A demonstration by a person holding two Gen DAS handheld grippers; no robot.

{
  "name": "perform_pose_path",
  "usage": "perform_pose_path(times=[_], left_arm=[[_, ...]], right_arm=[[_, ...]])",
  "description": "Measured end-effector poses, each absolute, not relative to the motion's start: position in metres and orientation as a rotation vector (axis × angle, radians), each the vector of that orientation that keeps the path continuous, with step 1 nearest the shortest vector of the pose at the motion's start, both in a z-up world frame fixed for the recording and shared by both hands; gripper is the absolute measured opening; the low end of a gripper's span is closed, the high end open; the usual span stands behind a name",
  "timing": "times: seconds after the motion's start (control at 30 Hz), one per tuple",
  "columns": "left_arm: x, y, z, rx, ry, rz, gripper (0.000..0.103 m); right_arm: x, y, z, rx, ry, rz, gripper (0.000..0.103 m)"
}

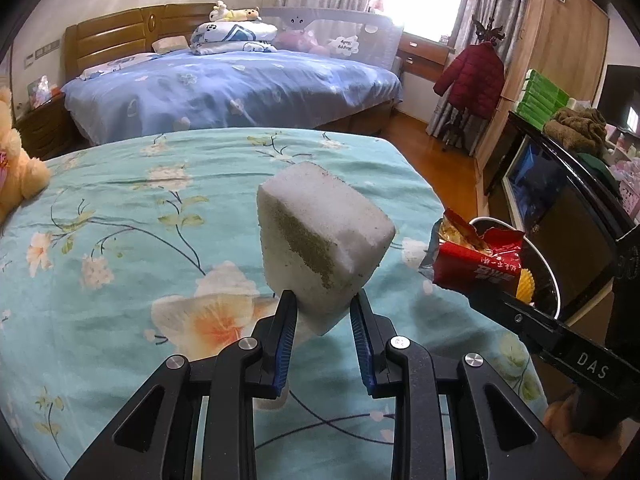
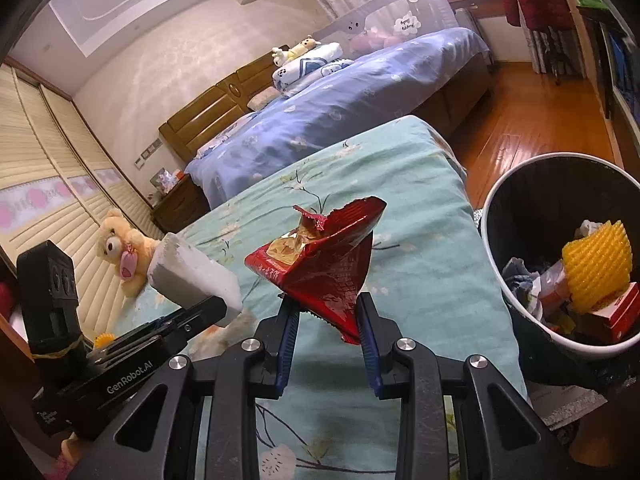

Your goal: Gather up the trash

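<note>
My left gripper (image 1: 323,305) is shut on a dirty white foam block (image 1: 320,240) and holds it above the teal floral bed (image 1: 120,220). The block also shows in the right wrist view (image 2: 192,276), left of centre. My right gripper (image 2: 326,310) is shut on a torn red snack wrapper (image 2: 324,264), held above the bed's right side. The wrapper also shows in the left wrist view (image 1: 476,260). A trash bin (image 2: 492,208) with a white rim stands to the right, beside the bed. It holds a yellow foam net (image 2: 596,264) and other scraps.
A teddy bear (image 2: 120,248) sits at the bed's far left. A second bed with a blue cover (image 1: 232,88) lies beyond. A dark cabinet (image 1: 560,200) and wooden floor (image 2: 520,132) are on the right. A red jacket (image 1: 476,76) hangs on a stand.
</note>
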State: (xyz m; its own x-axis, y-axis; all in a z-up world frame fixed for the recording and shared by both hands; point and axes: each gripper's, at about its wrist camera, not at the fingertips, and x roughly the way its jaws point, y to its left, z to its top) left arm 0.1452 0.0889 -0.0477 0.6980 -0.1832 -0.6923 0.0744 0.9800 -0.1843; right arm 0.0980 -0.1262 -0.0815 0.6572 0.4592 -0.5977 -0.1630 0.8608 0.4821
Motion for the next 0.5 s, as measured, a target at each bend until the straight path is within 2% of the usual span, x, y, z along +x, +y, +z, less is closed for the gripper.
perform_pose_path(times=[0.1, 0.2, 0.23, 0.3, 0.33, 0.5], left_arm=[[0.142, 0.089, -0.049, -0.149, 0.792, -0.143, 0.026], [0.141, 0.089, -0.05, -0.15, 0.798, -0.144, 0.026], [0.14, 0.088, -0.05, -0.15, 0.799, -0.144, 0.026], [0.14, 0.089, -0.05, -0.152, 0.803, -0.152, 0.026], [0.14, 0.09, -0.05, -0.152, 0.805, -0.157, 0.026], [0.141, 0.102, -0.054, -0.168, 0.843, -0.198, 0.027]], right_arm=[[0.099, -0.126, -0.086, 0.394, 0.8, 0.352, 0.03], [0.101, -0.124, -0.09, 0.375, 0.835, 0.351, 0.037], [0.101, -0.124, -0.091, 0.371, 0.843, 0.351, 0.043], [0.101, -0.122, -0.09, 0.36, 0.852, 0.354, 0.08], [0.101, -0.122, -0.089, 0.358, 0.848, 0.358, 0.084], [0.105, -0.122, -0.086, 0.338, 0.843, 0.348, 0.088]])
